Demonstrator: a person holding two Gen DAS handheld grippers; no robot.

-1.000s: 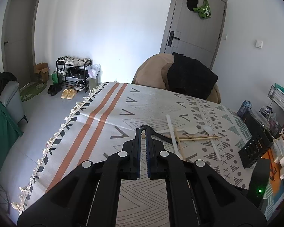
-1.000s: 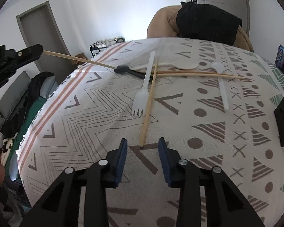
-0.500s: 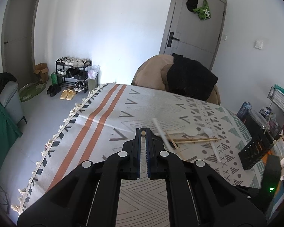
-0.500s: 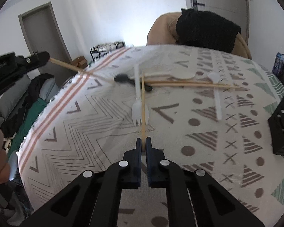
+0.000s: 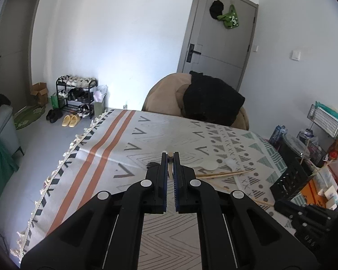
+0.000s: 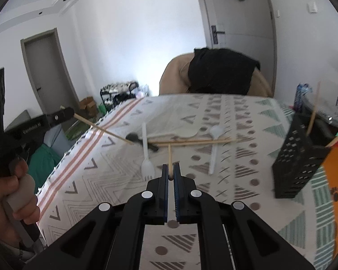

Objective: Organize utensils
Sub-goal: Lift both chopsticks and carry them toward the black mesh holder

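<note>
Each gripper, left and right, is pinching one chopstick. Two sticks are seemingly standing in the black holder already; a fork, spoons and chopsticks are lying on the cloth, waiting.

Both grippers are matte black plastic. The left gripper and the right gripper each have two angular fingers lined with blue ribbed pads and fixed by round silver screws. The left hand shows bare skin around a pale grey handle.
</note>
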